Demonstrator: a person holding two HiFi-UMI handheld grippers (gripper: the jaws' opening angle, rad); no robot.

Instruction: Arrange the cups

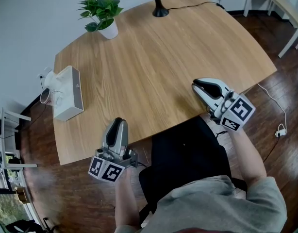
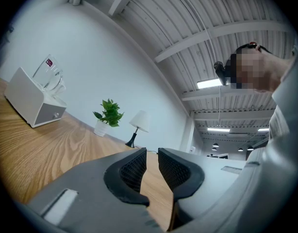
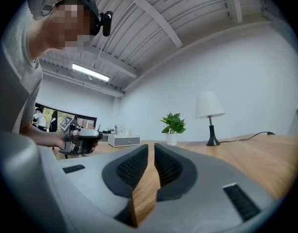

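Clear glass cups (image 1: 46,94) sit at the white box (image 1: 69,93) by the table's left edge; they also show in the left gripper view, cups (image 2: 49,74) on top of the box (image 2: 32,101). My left gripper (image 1: 118,123) rests over the table's near edge, jaws together and nothing between them (image 2: 151,161). My right gripper (image 1: 196,85) lies at the near right edge, shut and empty (image 3: 151,154). Both are far from the cups. The right gripper view shows the left gripper (image 3: 81,140) in a hand, with the cups (image 3: 119,129) small beyond it.
A potted plant (image 1: 101,11) and a lamp base (image 1: 160,8) stand at the far side of the wooden table (image 1: 158,67). A cable runs from the lamp off the far right corner. The person sits against the near edge, between the two grippers.
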